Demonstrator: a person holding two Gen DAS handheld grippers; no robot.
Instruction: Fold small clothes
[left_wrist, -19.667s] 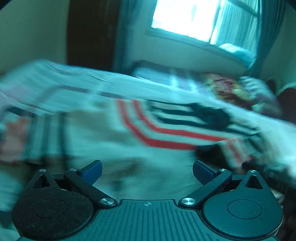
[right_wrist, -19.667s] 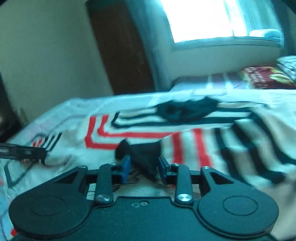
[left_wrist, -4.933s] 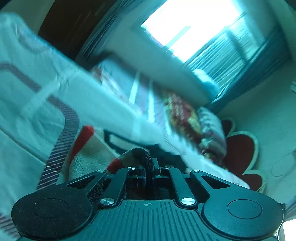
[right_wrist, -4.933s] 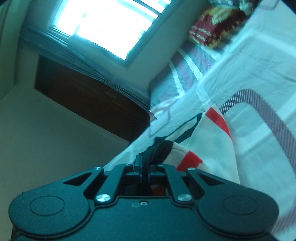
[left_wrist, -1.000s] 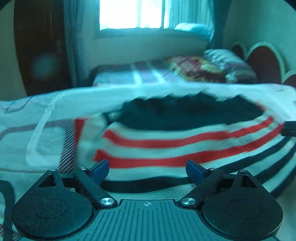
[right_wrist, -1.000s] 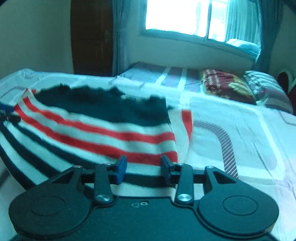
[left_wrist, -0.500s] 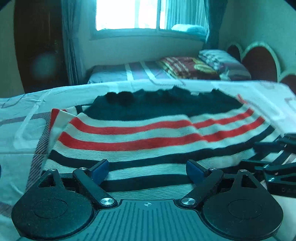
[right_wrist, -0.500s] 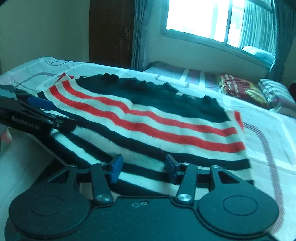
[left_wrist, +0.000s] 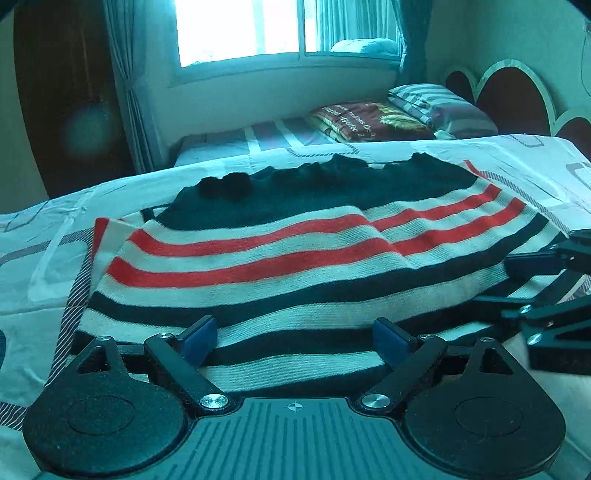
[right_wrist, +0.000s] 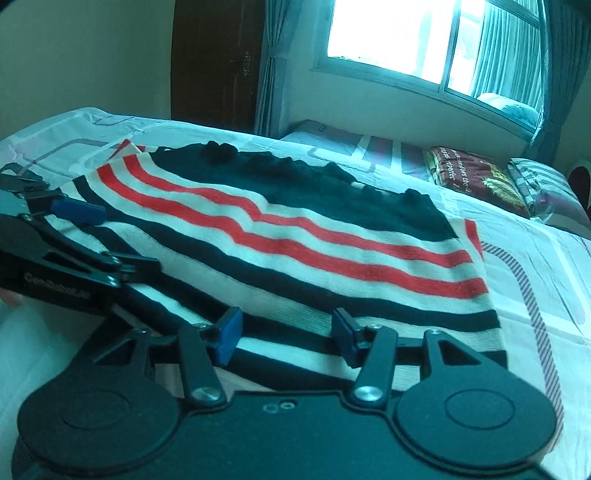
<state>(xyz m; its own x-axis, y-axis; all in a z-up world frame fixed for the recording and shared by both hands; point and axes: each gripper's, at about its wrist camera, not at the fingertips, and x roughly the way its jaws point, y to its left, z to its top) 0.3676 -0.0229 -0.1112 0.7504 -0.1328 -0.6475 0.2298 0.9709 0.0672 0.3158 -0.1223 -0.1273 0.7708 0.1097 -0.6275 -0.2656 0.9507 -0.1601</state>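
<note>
- Near hem of the striped knit sweater (left_wrist: 258, 258) hidden behind the body of each gripper; could not tell how the lower edge lay.
- Sleeves and collar hard to make out; only a dark bumpy far edge and a folded strip of red and white at one side seen.
- Far bed with patterned pillows (right_wrist: 476, 173) small and soft in focus; printed words on the dark red one not readable.
- Wooden door (right_wrist: 214, 62) dim in shadow, cut off at the top of the frame.
- Sweater spread flat on the white patterned bedsheet (left_wrist: 44, 258), black band farthest, red stripes in the middle, black stripes nearest.
- Left gripper (left_wrist: 295, 338) with blue pads set wide apart, low over the near stripes, nothing clamped; whether the pads brushed the knit could not be told.
- Right gripper (right_wrist: 286, 334) about half spread and opening, pads on either side of a near stripe without pressing it.
- Each gripper visible at the edge of the other's view, side by side over the same near edge.
</note>
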